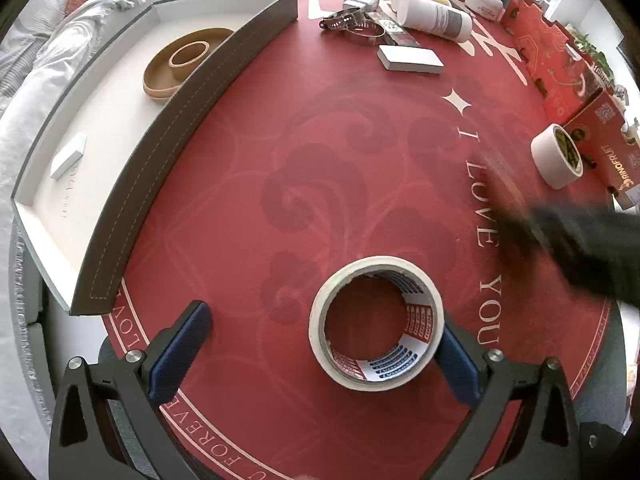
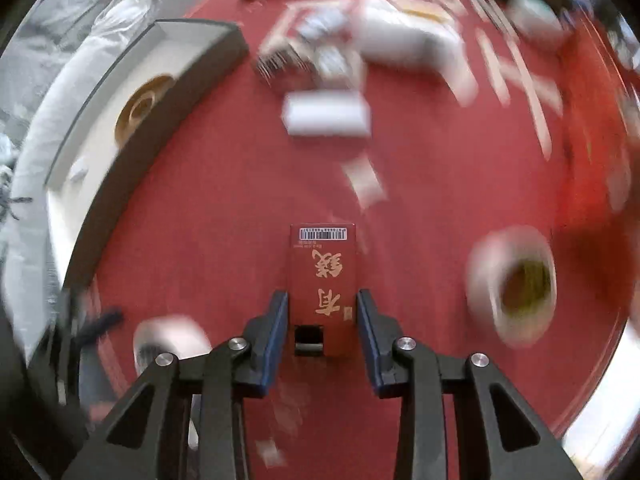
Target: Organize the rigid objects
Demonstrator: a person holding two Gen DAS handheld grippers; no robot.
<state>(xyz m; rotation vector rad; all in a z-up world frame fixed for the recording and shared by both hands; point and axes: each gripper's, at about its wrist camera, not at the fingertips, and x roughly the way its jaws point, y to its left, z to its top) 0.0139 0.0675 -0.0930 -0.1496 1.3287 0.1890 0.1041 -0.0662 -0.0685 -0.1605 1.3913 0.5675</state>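
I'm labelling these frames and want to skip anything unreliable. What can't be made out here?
- Right wrist view: the far clutter is smeared by motion blur, so the items are unidentifiable.
- Left wrist view: a dark blurred shape enters from the right; what it is cannot be told.
- Left wrist view: the tray wall hides part of the brown ring.
- Left wrist view: print inside the tape roll is too small.

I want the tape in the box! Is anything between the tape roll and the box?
Nothing visible: only bare red mat lies between the tape roll and the box. The box's wall must be cleared.
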